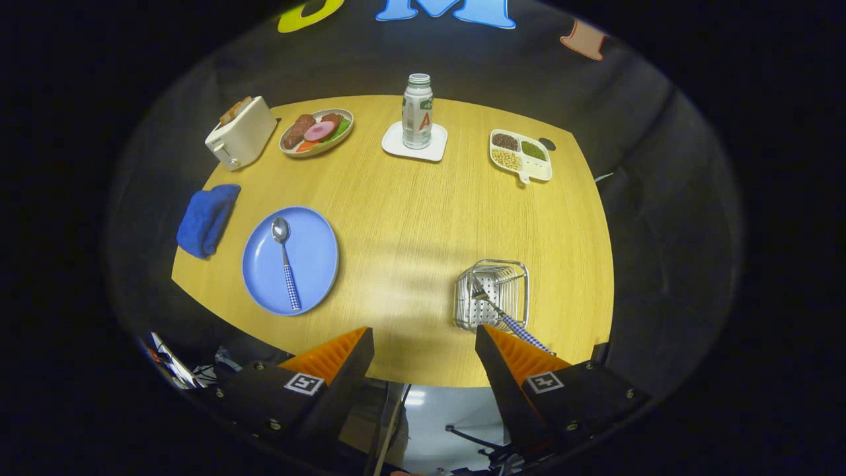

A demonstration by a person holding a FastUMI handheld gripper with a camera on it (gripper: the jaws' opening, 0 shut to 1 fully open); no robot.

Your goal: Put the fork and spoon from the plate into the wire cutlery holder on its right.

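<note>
A blue plate (310, 264) lies on the wooden table, ahead and to the left of my fingers. On it rests a spoon (285, 259) with a checked handle, bowl pointing away from me. To the right stands the wire cutlery holder (492, 294), just ahead of my right finger. The fork (505, 317) leans inside it, tines down in the basket, its checked handle sticking out toward my right finger. My gripper (423, 344) hovers above the table's near edge, open wide, with nothing between the fingers.
A blue cloth (206, 218) lies left of the plate. At the back stand a toaster (239, 132), a plate of food (317, 131), a bottle (417, 111) on a white coaster and a divided tray (519, 155) of beans. Floor shows below the table edge.
</note>
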